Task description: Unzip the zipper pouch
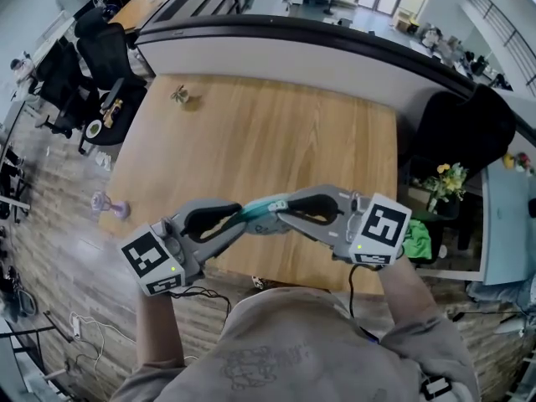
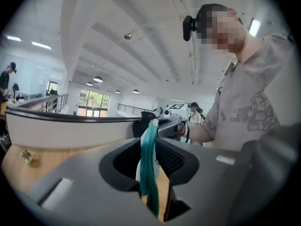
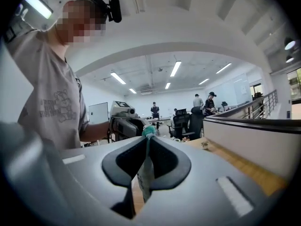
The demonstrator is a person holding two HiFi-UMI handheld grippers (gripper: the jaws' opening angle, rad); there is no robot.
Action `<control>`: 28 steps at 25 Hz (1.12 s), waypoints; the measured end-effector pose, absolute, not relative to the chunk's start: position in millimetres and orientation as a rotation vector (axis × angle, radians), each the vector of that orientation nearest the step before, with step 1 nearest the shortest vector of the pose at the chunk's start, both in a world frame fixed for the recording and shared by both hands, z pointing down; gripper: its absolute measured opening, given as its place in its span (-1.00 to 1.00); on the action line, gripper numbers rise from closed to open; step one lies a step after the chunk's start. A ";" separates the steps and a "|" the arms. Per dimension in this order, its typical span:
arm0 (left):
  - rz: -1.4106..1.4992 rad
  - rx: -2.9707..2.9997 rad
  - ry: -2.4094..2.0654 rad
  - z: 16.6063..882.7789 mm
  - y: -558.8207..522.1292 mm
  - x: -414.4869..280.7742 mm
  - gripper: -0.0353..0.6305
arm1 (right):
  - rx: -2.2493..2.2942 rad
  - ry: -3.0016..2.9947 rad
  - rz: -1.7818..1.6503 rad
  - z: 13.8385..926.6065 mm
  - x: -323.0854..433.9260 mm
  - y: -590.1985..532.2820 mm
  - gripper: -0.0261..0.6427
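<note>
My left claw (image 1: 244, 216) and right claw (image 1: 283, 207) meet almost tip to tip in front of my chest, each pointing inward and nearly level. Both have their jaws pinched on the teal pouch (image 1: 262, 211) between them. My forearms (image 1: 409, 296) angle outward behind them.

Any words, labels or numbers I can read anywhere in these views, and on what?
No text is legible.
The shirt print: too blurred to read.
The marker cubes: square patterns only, no words.
The pouch: no readable label.
</note>
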State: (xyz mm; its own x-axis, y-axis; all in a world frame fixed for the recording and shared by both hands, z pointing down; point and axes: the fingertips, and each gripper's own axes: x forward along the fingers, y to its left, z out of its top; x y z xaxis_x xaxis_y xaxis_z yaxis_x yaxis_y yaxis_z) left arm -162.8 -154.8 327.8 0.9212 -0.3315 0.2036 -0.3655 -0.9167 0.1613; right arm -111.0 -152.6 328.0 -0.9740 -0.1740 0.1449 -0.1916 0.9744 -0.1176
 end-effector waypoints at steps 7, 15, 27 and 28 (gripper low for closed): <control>0.331 3.029 -0.536 292.3 -151.6 -156.1 -0.51 | 0.414 -2.819 0.114 340.7 -125.2 -157.1 -0.83; 0.466 3.034 -0.367 309.6 -146.4 -118.5 -0.51 | 0.356 -2.792 0.094 345.5 -137.7 -146.8 -0.83; 0.454 3.007 -0.487 323.2 -153.9 -119.8 -0.76 | 0.409 -2.800 0.231 357.4 -135.2 -148.5 -0.83; 0.433 3.006 -0.507 322.1 -154.9 -120.4 -0.76 | 0.418 -2.806 0.253 358.3 -133.8 -150.5 -0.83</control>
